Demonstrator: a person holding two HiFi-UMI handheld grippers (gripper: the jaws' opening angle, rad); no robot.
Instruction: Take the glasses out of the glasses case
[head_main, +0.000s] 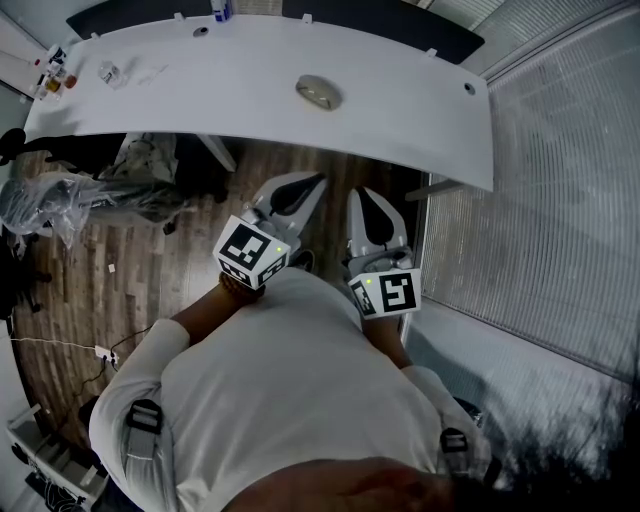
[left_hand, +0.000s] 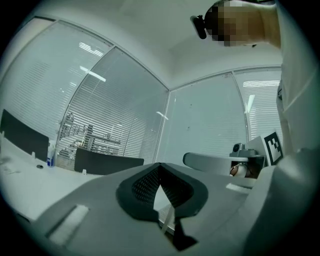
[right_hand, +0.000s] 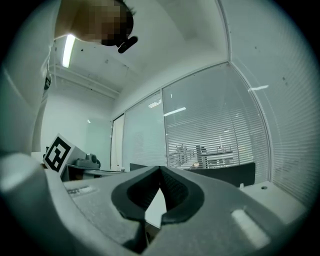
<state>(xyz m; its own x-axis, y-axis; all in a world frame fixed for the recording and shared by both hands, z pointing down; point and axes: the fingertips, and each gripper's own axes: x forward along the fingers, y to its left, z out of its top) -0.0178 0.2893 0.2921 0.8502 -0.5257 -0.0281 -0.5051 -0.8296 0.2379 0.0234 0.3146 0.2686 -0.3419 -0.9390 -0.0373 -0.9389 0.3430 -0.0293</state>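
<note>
Head view shows the glasses case (head_main: 318, 92), a grey oval, lying by itself near the middle of the white table (head_main: 400, 110), well apart from both grippers. The left gripper (head_main: 312, 182) and right gripper (head_main: 362, 195) are held level and side by side close to the person's chest, short of the table's near edge, and each gripper view shows its jaws pressed together with nothing between them. Small clutter (head_main: 55, 75) sits at the table's far left corner, and a clear plastic bag (head_main: 40, 200) lies on the wooden floor (head_main: 150, 280).
</note>
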